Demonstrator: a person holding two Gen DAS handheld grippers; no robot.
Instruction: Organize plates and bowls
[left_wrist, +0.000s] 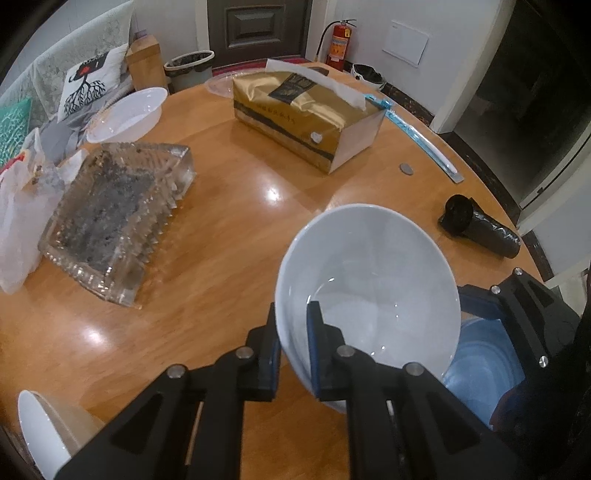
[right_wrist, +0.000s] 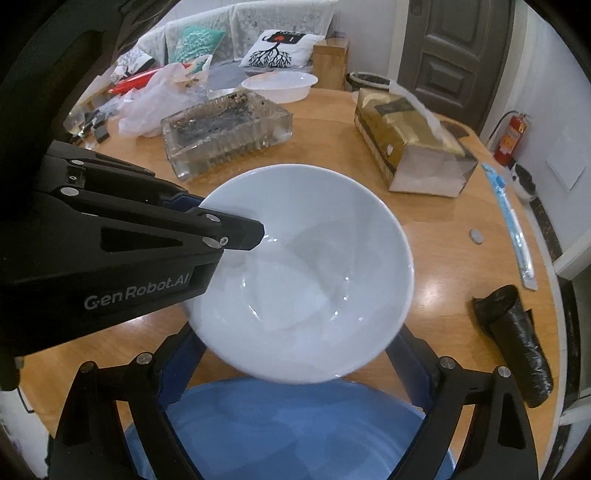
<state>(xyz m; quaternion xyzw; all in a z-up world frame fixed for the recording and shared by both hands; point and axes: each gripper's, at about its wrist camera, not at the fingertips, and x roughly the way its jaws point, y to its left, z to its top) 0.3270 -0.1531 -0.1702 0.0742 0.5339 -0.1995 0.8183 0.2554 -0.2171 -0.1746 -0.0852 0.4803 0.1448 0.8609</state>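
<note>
Pinching the rim of a glossy white ceramic bowl (left_wrist: 369, 280), the left gripper (left_wrist: 293, 328) holds it tilted; the right gripper (right_wrist: 295, 354) straddles a blue plate (right_wrist: 291, 428), spread wide.

Glass ashtray (left_wrist: 118, 218), gold tissue box (left_wrist: 306, 118), coin (left_wrist: 406, 168) — wooden table (left_wrist: 229, 236).

Both wrist views look closely down across the shared round table (left_wrist: 229, 229).

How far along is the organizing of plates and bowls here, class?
Nothing looks finished yet. In hand: the left gripper is clamped on the rim of the white bowl, held above the blue plate that sits between the right gripper's open fingers. Left: a white basin at the table's far edge and another white dish at the near edge.
</note>
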